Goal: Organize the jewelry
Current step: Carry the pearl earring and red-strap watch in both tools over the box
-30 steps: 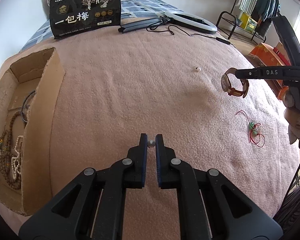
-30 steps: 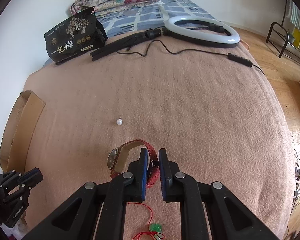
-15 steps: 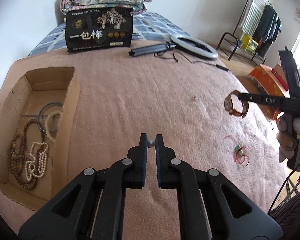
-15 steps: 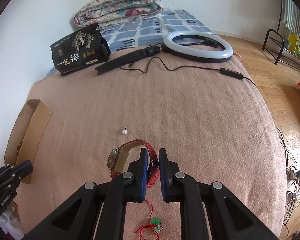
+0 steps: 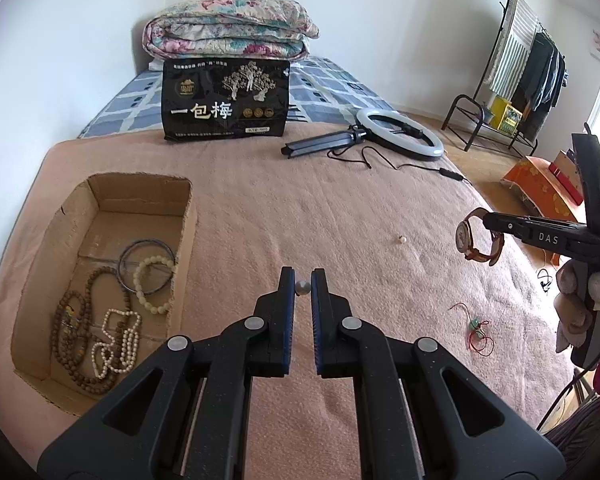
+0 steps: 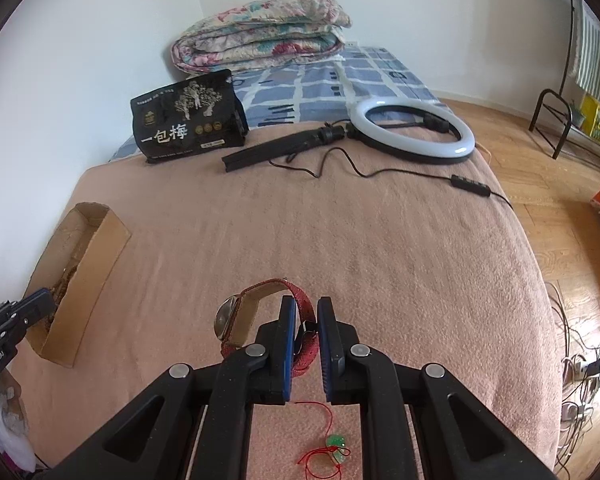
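Carrying two pieces at once, I was partway through sorting the jewelry on the pink blanket (image 5: pixel 340 208).

At far left, the cardboard box (image 5: pixel 186 232) already held brown bead strands (image 5: pixel 70 332), a white bead strand (image 5: pixel 114 340), a dark bangle (image 5: pixel 148 264) and a pale bead bracelet (image 5: pixel 156 280). My left gripper (image 5: pixel 302 286), in the air just right of the box, was closed to a narrow gap on a small pearl (image 5: pixel 302 288). Farther right, a second loose pearl (image 5: pixel 401 239) and a red-cord green charm (image 5: pixel 476 326) lay unsorted on the blanket. My right gripper (image 6: pixel 303 322) was clamped on the red strap of a watch (image 6: pixel 236 320), well apart from the box. By my judgement, four pieces remained to be boxed.
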A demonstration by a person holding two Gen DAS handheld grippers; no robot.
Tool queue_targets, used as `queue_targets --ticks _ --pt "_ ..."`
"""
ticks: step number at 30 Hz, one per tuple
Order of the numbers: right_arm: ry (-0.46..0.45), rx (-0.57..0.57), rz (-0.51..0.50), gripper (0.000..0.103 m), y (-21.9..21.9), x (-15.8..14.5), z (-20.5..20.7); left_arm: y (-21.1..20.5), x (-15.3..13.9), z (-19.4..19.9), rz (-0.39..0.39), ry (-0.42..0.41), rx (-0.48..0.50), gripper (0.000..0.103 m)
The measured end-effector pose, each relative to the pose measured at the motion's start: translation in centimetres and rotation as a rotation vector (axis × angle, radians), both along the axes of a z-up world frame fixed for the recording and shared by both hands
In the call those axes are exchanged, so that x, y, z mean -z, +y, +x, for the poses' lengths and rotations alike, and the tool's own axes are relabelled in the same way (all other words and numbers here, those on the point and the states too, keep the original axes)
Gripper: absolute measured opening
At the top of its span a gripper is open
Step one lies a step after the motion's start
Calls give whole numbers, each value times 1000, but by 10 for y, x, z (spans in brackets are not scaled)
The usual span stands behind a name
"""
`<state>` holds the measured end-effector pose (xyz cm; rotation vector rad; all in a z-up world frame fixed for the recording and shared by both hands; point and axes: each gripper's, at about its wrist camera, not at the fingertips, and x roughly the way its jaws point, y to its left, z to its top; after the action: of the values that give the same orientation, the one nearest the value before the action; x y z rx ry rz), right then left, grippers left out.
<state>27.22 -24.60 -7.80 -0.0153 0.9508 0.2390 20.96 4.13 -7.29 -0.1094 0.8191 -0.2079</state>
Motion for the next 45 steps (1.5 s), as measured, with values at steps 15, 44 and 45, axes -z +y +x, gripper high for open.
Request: queue_targets --ticks 15,44,45 --pt "-88 -128 2 9 68 -33 -28 30 -26 -14 28 -77 -59 6" --pt "-117 -269 22 9 180 -46 -17 124 -40 -6 36 -111 -191 6" --pt "-116 -275 24 9 185 -45 -15 128 -39 -3 38 -107 -195 6"
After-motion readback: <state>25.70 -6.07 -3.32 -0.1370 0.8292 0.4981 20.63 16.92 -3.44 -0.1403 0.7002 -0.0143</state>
